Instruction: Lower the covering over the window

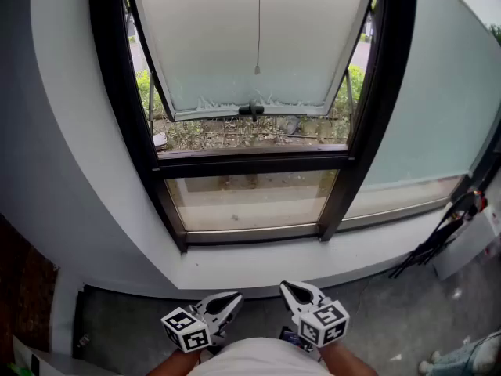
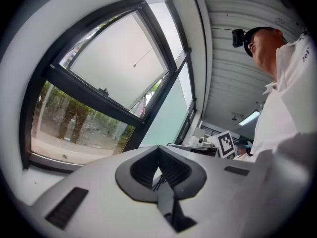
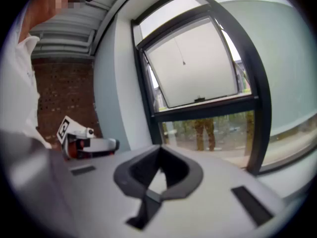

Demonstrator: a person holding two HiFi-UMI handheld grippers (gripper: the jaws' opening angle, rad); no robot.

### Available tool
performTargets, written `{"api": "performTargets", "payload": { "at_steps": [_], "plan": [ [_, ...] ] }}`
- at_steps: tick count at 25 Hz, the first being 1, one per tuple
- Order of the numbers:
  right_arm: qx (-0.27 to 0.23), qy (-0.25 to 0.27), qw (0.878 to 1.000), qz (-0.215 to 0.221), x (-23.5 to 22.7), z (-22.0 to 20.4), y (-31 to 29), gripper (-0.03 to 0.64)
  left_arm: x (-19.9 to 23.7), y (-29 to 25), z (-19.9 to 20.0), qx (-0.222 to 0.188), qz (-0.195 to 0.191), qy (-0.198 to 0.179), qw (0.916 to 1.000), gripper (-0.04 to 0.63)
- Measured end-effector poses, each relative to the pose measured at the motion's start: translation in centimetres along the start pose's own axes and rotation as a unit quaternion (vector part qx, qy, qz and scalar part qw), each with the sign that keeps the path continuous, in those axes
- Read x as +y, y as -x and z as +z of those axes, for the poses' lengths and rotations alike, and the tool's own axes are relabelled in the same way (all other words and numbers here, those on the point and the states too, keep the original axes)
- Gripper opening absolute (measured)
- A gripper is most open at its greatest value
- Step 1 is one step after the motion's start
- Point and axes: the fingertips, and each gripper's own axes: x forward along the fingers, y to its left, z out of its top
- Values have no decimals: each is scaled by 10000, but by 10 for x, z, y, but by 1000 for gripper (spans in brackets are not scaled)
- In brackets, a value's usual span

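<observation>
A black-framed window (image 1: pixel 117 92) fills the head view, its upper sash (image 1: pixel 313 45) tilted outward. A thin pull cord (image 1: pixel 259 22) with a small end weight hangs in front of the sash; it also shows in the left gripper view (image 2: pixel 142 58) and the right gripper view (image 3: pixel 179 51). No covering shows over the glass. My left gripper (image 1: pixel 233 297) and right gripper (image 1: pixel 286 287) are held low by my body, side by side, well below the window. Both are shut with nothing between the jaws, as their own views show (image 2: pixel 159 150) (image 3: pixel 159 151).
A black handle (image 1: pixel 251 110) sits on the sash's lower edge. A fixed lower pane (image 1: pixel 250 198) sits above the white sill ledge (image 1: pixel 258 272). A frosted panel (image 1: pixel 438 108) lies to the right, black and red cables (image 1: pixel 438 241) below it. A brick wall (image 1: pixel 23 288) stands at the left.
</observation>
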Motion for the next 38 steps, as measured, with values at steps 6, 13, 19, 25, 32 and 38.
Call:
{"api": "performTargets", "payload": {
  "at_steps": [6,13,19,25,32,38],
  "plan": [
    [6,22,10000,-13,-3,-1,1,21,-1,-7,1,16,4,-45,10000,14],
    [-8,44,10000,-32,-7,0,2,21,-1,-13,9,-51,41,-212,9998,14],
    [-48,-125,9999,-15,-16,3,1,23,5,-18,21,-109,192,-430,9988,15],
    [-78,-160,9998,-90,-29,4,4,25,7,-24,21,-177,324,-429,9984,17],
    [28,-99,9999,-83,-50,-1,9,29,4,-41,16,-196,448,-468,9977,17],
    [95,-23,9999,55,-71,2,11,44,1,-62,17,-269,489,-489,9972,17]
  ]
}}
